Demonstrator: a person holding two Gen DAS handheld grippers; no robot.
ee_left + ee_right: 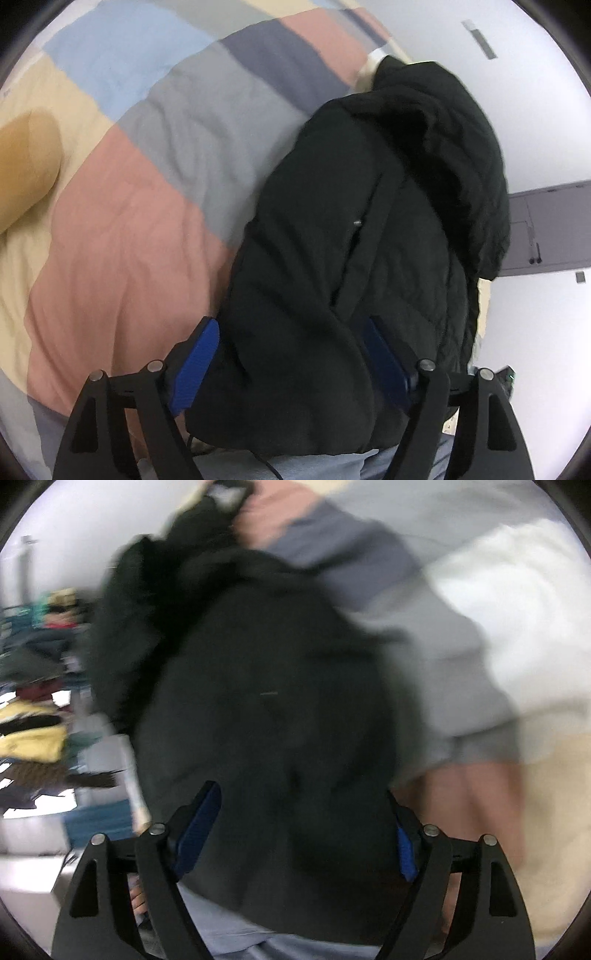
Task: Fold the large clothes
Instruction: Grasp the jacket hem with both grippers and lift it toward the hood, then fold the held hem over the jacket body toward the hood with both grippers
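Note:
A black quilted jacket (369, 206) lies bunched at the edge of a bed with a colour-block duvet (155, 155). My left gripper (291, 354) has its blue-padded jaws wide apart with a thick fold of the jacket between them. The right wrist view is blurred. There the same jacket (266, 701) fills the middle, and my right gripper (306, 827) also stands wide around a bulky fold of it. Whether either gripper is pressing on the cloth does not show.
A tan cylindrical bolster (26, 166) lies on the bed at the left. A white pillow (517, 602) lies at the right. Piled clothes (33, 734) sit on the floor beside the bed. A grey cabinet (546, 229) stands by the white wall.

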